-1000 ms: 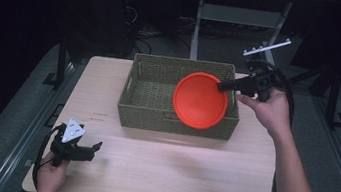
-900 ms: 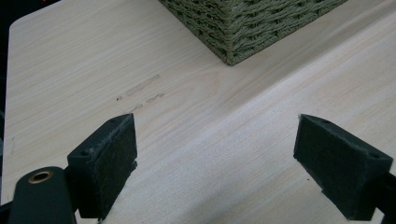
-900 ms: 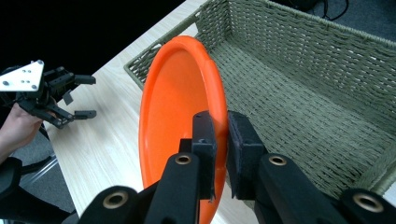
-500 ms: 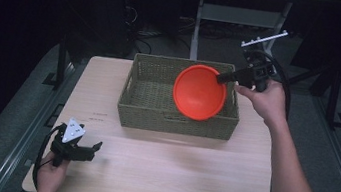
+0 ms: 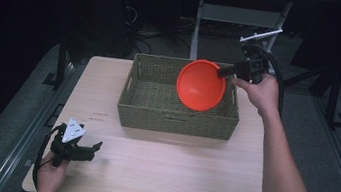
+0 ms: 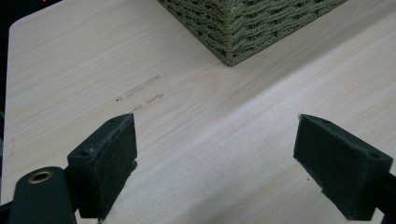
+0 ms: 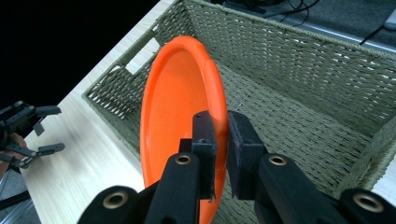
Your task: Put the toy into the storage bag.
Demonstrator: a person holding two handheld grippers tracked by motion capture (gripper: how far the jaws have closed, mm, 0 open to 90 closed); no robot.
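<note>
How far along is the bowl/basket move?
Done: right gripper is shut on the orange bowl by its rim. In hand: bowl hangs tilted over the wicker basket, whose floor looks bare. Left: whether it goes in or comes out is unclear. Left gripper rests open on the table.

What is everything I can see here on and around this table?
Bowl: one, orange, tipped on edge above the basket, pinched at its rim by the right tongs.
Basket: one, olive-green woven, on the far half of the table.
Table: one, pale wood, with faint marks near its left side.
Left tongs: one, black, jaws wide apart, low over the table's near left corner, held in the left hand.
Right tongs: one, black, jaws closed on the bowl's rim, held in the right hand.
Forearm: one, reaching in along the right side.
</note>
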